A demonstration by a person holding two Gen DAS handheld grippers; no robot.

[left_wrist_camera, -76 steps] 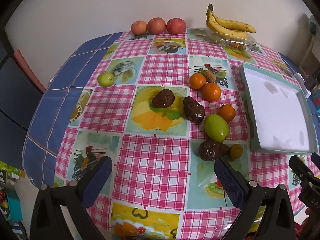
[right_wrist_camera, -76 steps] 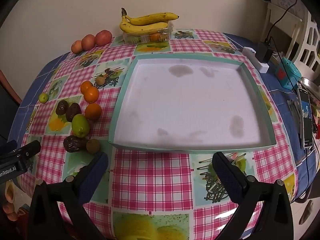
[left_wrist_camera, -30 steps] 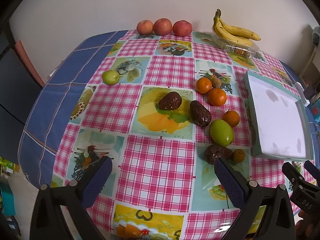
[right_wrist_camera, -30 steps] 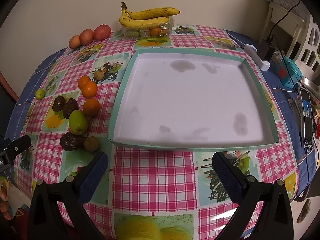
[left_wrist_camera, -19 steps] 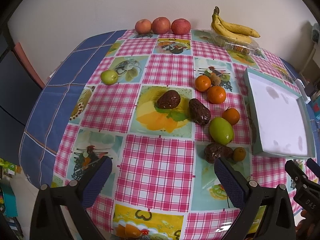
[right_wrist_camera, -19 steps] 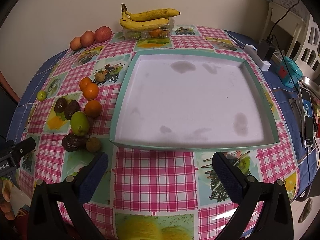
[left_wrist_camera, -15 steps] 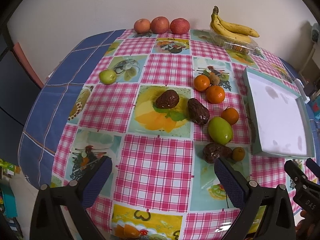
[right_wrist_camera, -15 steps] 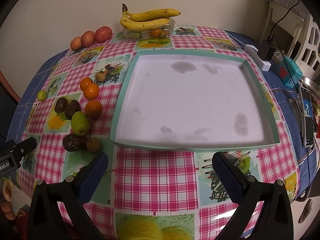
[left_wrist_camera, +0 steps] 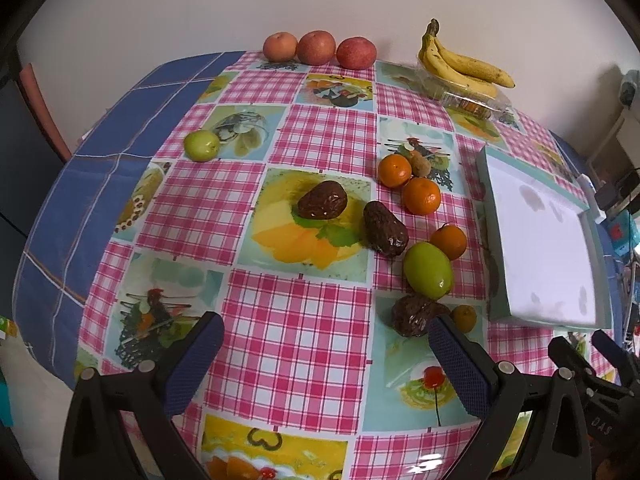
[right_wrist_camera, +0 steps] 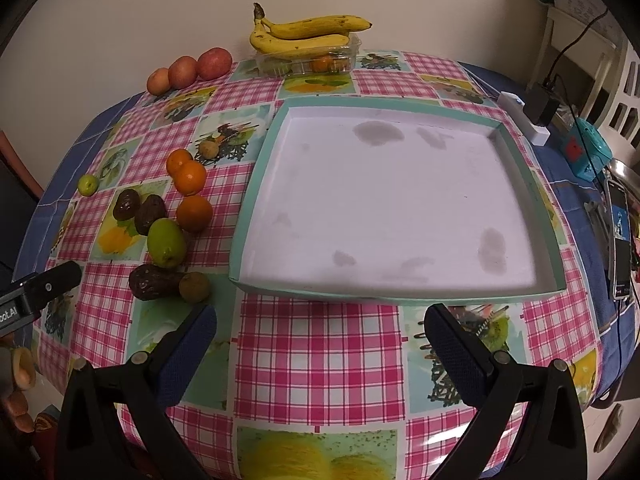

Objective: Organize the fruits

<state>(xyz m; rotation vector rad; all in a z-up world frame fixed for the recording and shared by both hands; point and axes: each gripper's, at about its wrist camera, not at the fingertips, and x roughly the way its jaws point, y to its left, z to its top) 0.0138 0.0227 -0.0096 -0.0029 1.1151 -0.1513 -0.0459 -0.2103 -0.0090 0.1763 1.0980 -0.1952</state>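
Barely any change since half a second ago: left camera view has drifted slightly, fruit sits a touch higher and left in its frame; right view is nearly identical.

Left gripper (left_wrist_camera: 324, 344) has its jaws spread wide, nothing between the pads, hovering above the checked tablecloth (left_wrist_camera: 288, 344). Its right fingertip (left_wrist_camera: 444, 334) overlaps the dark avocado (left_wrist_camera: 412, 316) in the picture; contact can't be judged. Right gripper (right_wrist_camera: 320, 330) is also spread wide and empty, above the cloth just in front of the teal tray (right_wrist_camera: 516, 164)'s near edge.

Fruit is all still out on the cloth, left of the tray, none inside it. Cluster from near to far in the left view: that avocado with a small brownish-yellow fruit (left_wrist_camera: 464, 317) just beside it, a green mango (left_wrist_camera: 427, 269) touching an orange (left_wrist_camera: 450, 241), two more dark avocados (left_wrist_camera: 384, 229) (left_wrist_camera: 322, 205), two oranges (left_wrist_camera: 421, 196) (left_wrist_camera: 394, 171) touching, and a kiwi (left_wrist_camera: 421, 163) next to them. A small green fruit (left_wrist_camera: 201, 145) sits alone, well apart to the left. Three apples (left_wrist_camera: 316, 47) line the far edge by the wall. Bananas (left_wrist_camera: 460, 66) rest on a clear plastic box (left_wrist_camera: 476, 100) at the back.

Tray interior is white with a few grey stains.
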